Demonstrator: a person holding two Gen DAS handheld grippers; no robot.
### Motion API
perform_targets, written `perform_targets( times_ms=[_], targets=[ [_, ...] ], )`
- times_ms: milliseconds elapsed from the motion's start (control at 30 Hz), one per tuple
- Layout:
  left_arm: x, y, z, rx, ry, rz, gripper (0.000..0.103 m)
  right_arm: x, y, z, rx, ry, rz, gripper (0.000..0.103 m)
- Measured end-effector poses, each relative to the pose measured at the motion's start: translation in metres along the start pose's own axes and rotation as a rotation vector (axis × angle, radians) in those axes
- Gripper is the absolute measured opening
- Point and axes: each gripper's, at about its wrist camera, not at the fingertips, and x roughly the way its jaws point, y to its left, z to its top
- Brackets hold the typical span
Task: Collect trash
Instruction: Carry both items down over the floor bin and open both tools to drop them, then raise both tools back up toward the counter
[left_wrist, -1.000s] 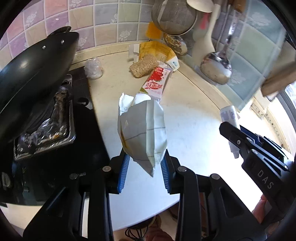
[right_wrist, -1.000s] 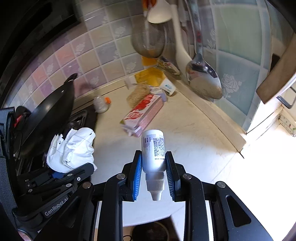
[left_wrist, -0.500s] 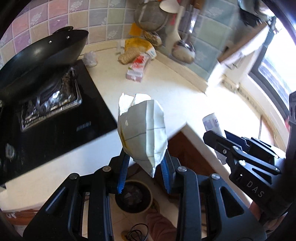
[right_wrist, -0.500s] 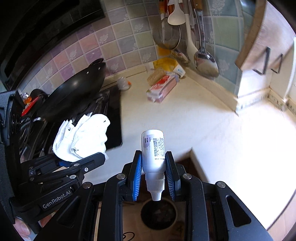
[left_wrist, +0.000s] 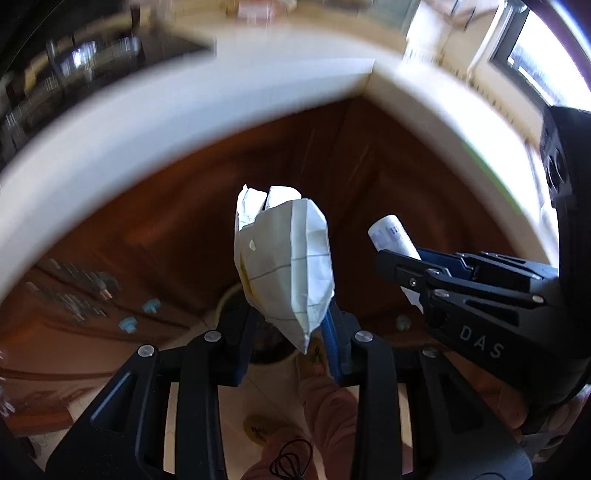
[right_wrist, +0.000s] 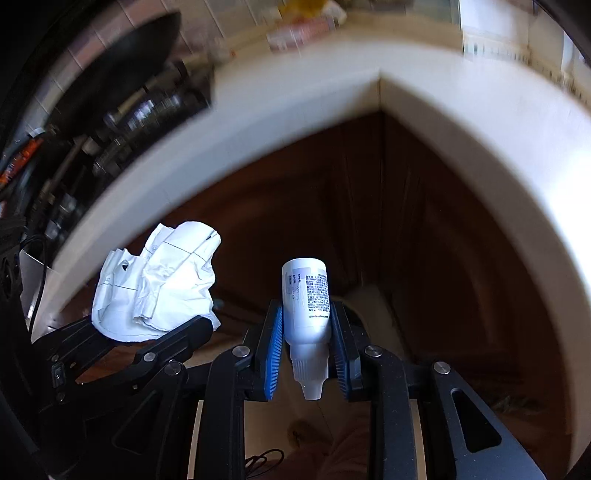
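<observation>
Big change in the surroundings first: a second back, both views full of white counter (left_wrist: 155, 122), tiled wall, wok and hanging spoons; now only the counter's curved near edge across the top, blurred, with dark brown cabinet doors (right_wrist: 369, 206) filling the middle where the 2 counter runs meet at an inner corner. Meaning, as a judgement: carried off the worktop and down toward floor level, headed for disposal. Below and just behind the left gripper (left_wrist: 290, 325), a round pale-rimmed bin (left_wrist: 225, 299) on the floor, mostly hidden by the black fingers and the paper, so exact alignment over its mouth hard to tell. Nearer still, part of a person's pink slipper (left_wrist: 325, 398) and a tangle of black cord on the tile. Left gripper clenched on a crumpled white paper bag (left_wrist: 284, 254), lower corner pinched between the blue pads, same hold as before. Right gripper (right_wrist: 306, 345) clamped on a small white bottle (right_wrist: 306, 295), nozzle pointing back toward the camera, printed label facing up, grip also unchanged. From the left view, bottle tip (left_wrist: 388, 230) to the right of the bag, the 2 apart, not touching. Both items off the counter, neither dropped yet; more rubbish blurred at the far back of the counter, so likely another trip after this.
</observation>
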Motion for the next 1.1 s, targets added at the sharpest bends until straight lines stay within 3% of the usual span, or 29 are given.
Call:
perform_targets(
  times_ms=[300, 400, 467, 533, 567, 633, 767, 900, 1100],
  targets=[
    [0.167, 0.047, -0.083, -0.092, 0.154, 0.022, 0.029, 0.159, -0.037, -0.093, 0.013, 0.175, 0.003, 0.025],
    [0.214, 0.064, -0.104, -0.142, 0.172, -0.038, 0.031, 0.214, -0.048, -0.121, -0.006, 0.219, 0.003, 0.025],
    [0.236, 0.072, -0.113, -0.141, 0.182, -0.038, 0.042, 0.244, -0.055, -0.134, -0.008, 0.251, 0.012, 0.025],
    [0.255, 0.08, -0.118, -0.142, 0.196, -0.017, 0.07, 0.273, -0.064, -0.144, 0.015, 0.296, 0.015, 0.034],
    [0.263, 0.084, -0.122, -0.151, 0.203, -0.007, 0.073, 0.281, -0.068, -0.148, 0.034, 0.304, 0.025, 0.037],
    [0.272, 0.09, -0.127, -0.167, 0.22, 0.007, 0.077, 0.289, -0.073, -0.152, 0.048, 0.3, 0.039, 0.044],
    [0.269, 0.094, -0.13, -0.201, 0.233, 0.032, 0.079, 0.285, -0.07, -0.153, 0.024, 0.291, 0.017, 0.048],
    [0.244, 0.096, -0.119, -0.201, 0.205, 0.046, 0.082, 0.262, -0.067, -0.149, 0.016, 0.288, 0.008, 0.048],
    [0.182, 0.075, -0.083, -0.179, 0.188, 0.039, 0.082, 0.213, -0.054, -0.108, 0.007, 0.28, 0.014, 0.048]
  ],
)
